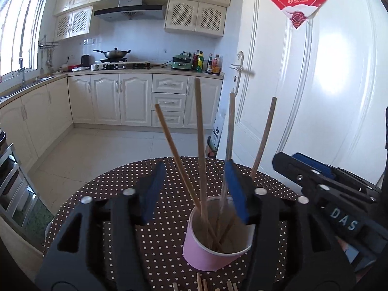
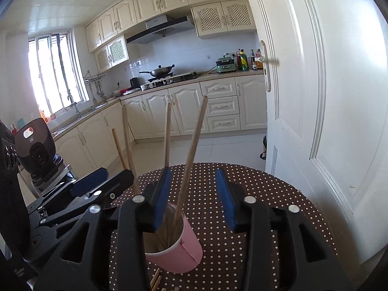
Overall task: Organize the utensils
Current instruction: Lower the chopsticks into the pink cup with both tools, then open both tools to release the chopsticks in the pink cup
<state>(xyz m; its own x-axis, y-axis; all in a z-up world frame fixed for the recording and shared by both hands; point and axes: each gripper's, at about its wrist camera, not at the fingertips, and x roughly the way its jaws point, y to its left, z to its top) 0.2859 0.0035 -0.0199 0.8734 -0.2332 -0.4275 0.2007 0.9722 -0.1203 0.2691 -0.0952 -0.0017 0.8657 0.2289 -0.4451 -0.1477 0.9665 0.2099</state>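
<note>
A: Left gripper [image 1: 194, 189]: jaws parted roughly halfway, nothing clamped. Chopsticks [image 1: 201, 145] rise through the gap; none looks pinched, though one stands close against the right pad.

B: Right gripper [image 2: 195, 198]: also part open, empty. One stick crosses between its pads without contact, as far as I can tell.

A: Pink paper cup [image 1: 213, 245] sits just below and ahead of both sets of jaws, on the dotted tablecloth [image 2: 266, 194]. Four sticks lean in it.

B: Loose sticks [image 2: 156, 278] lie nearer, under the jaws.

A: Handling guess: thin, stiff, light, smooth, so they'll roll. Pinch mid-shaft. The cup looks light and tippy; steady it.
</note>
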